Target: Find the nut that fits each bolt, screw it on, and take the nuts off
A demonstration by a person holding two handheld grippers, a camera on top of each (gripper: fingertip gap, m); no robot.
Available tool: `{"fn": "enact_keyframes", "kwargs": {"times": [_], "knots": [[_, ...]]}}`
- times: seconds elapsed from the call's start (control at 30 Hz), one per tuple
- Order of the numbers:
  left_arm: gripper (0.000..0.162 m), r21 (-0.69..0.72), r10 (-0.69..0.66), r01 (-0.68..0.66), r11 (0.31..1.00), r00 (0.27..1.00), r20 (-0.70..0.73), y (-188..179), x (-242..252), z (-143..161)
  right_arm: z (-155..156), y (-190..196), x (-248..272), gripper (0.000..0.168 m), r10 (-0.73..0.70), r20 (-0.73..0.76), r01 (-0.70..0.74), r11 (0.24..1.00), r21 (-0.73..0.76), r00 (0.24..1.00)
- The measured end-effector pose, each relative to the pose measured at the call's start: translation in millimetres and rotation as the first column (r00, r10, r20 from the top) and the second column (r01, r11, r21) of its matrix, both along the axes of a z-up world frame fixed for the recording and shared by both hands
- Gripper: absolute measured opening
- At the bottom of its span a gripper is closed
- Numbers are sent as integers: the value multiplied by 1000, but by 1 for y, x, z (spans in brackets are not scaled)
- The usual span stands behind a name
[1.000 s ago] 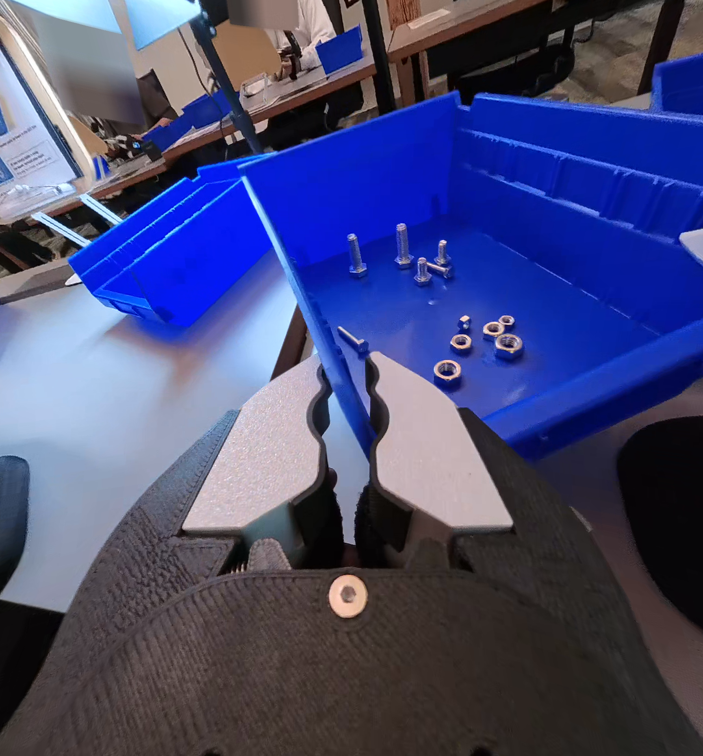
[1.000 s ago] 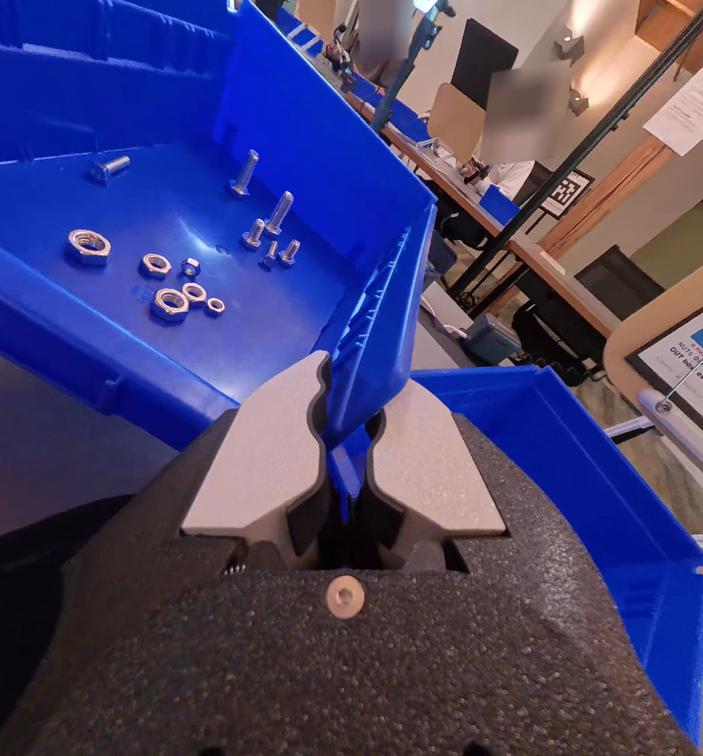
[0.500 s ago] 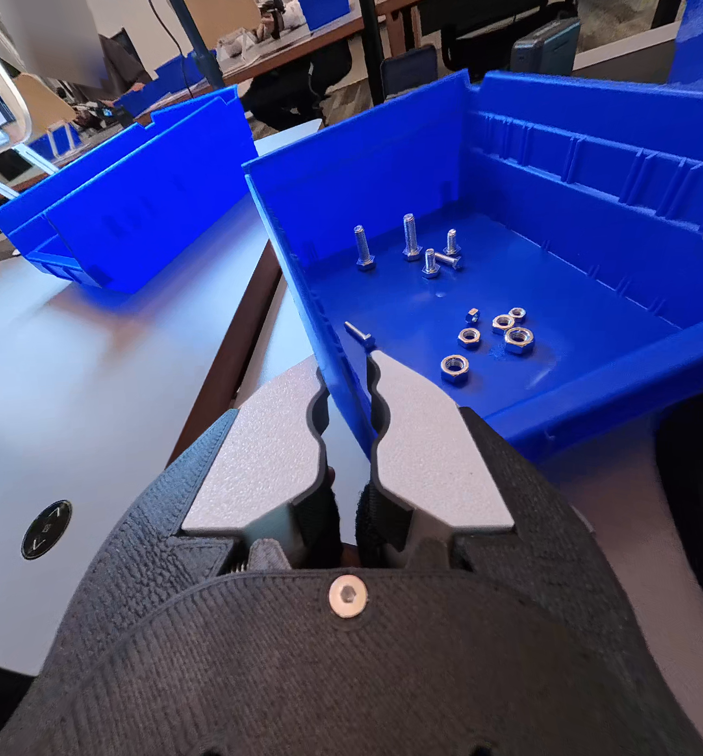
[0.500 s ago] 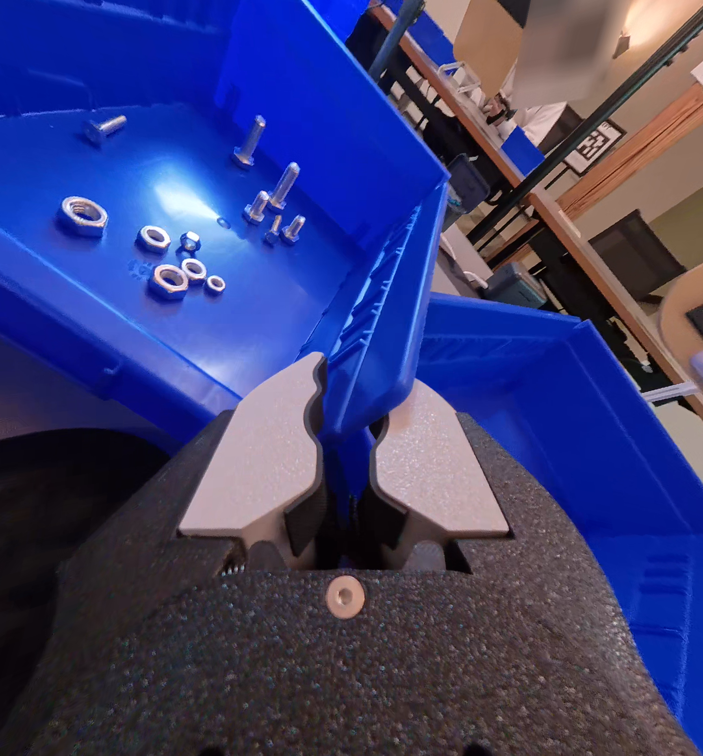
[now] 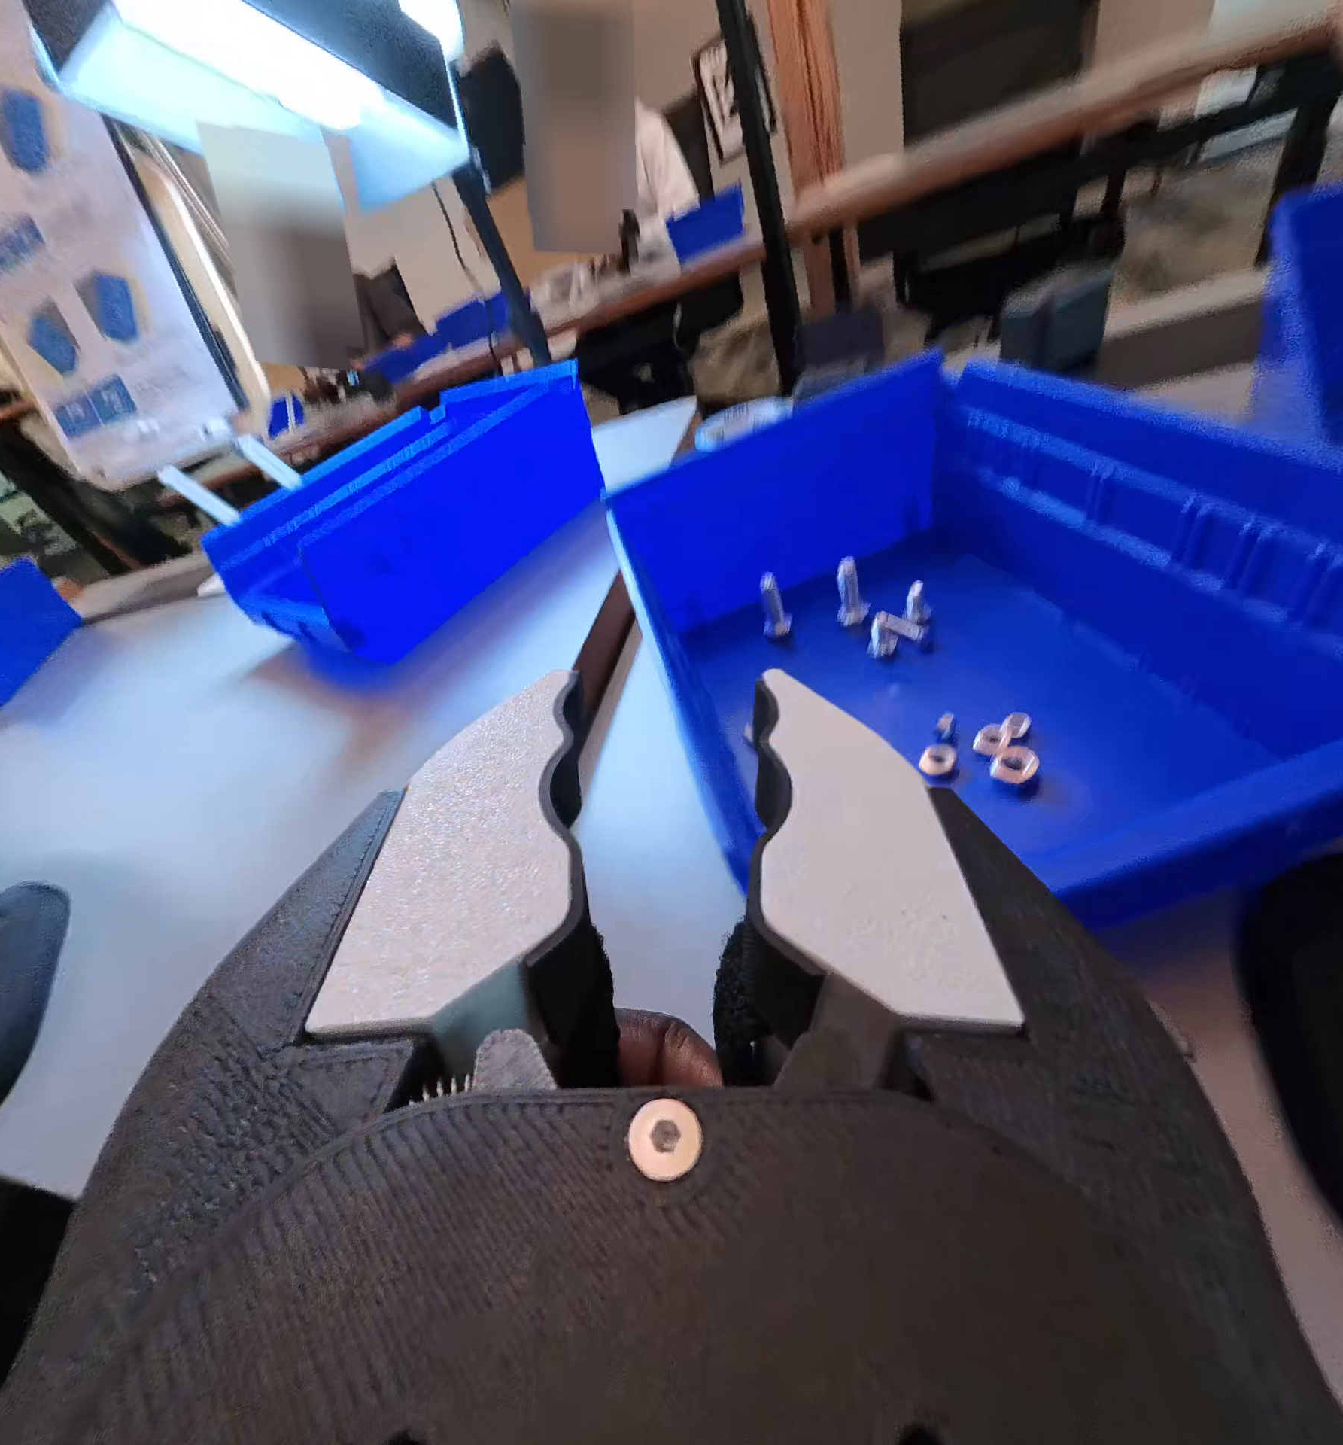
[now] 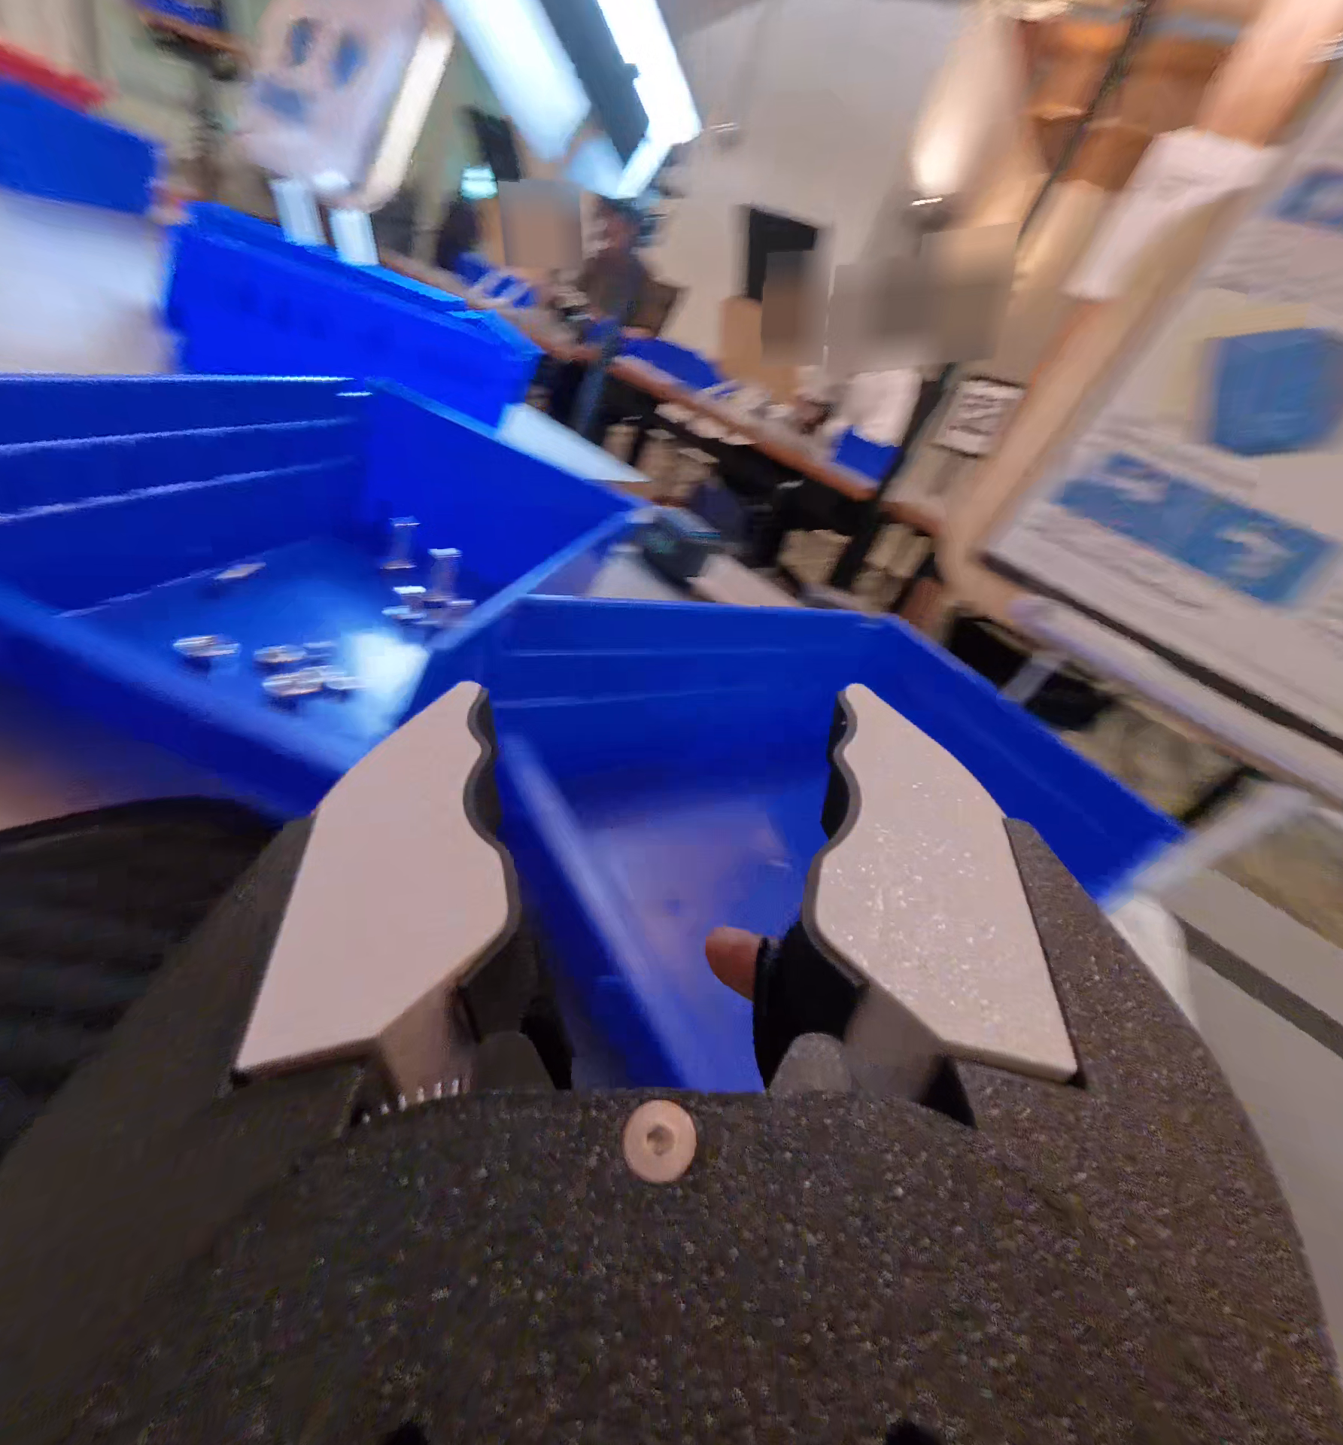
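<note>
Both claws gape, holding nothing; left claw point(image 5: 664, 688) by the bin point(image 5: 1168, 860) wall on the bench point(image 5: 183, 751), right claw point(image 6: 660, 696) over a second bin point(image 6: 1004, 751); bolts point(image 5: 848, 602) and nuts point(image 5: 988, 751) lie unmated on the bin floor; matching not begun, I judge; next: reach in, pinch one bolt; left view shows bolts upright; right view blurs them.

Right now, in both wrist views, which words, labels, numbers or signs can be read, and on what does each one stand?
Nothing can be read: both views are motion-blurred.
White poster with blue shapes, left wrist view: print too blurred.
White poster with blue panels, right wrist view: print too blurred.
Blue bin, nuts and bolts: no marking visible.
</note>
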State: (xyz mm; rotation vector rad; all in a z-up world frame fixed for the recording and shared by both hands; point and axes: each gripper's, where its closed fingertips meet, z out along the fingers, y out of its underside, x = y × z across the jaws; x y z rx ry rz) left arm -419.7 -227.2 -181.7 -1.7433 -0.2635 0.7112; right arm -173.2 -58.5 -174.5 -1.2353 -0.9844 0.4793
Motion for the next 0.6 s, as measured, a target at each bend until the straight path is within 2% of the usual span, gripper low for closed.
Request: {"fn": "enact_keyframes", "kwargs": {"times": [0.07,0.13,0.2,0.27,0.33,0.47,0.6], "knots": [[46,88,-90,92,992,996,-28,11,22,23,0,37,32,86,-187,20,185,980,69,982],[50,142,-194,199,970,980,-44,25,51,38,-18,66,52,95,-307,116,299,951,81,945],[52,168,-296,301,939,954,-55,42,82,46,-39,81,65,97,-344,183,344,938,32,921],[54,176,-401,401,899,915,-38,59,115,45,-47,87,77,99,-358,183,365,931,-4,916],[55,179,-483,477,861,875,-8,75,144,40,-50,94,94,90,-394,201,406,914,-16,897],[56,177,-611,590,788,783,113,104,197,17,-61,107,139,89,-446,237,475,876,-85,863],[58,108,-618,610,785,756,218,137,226,-20,-78,111,165,83,-407,246,462,854,-237,879]]}}
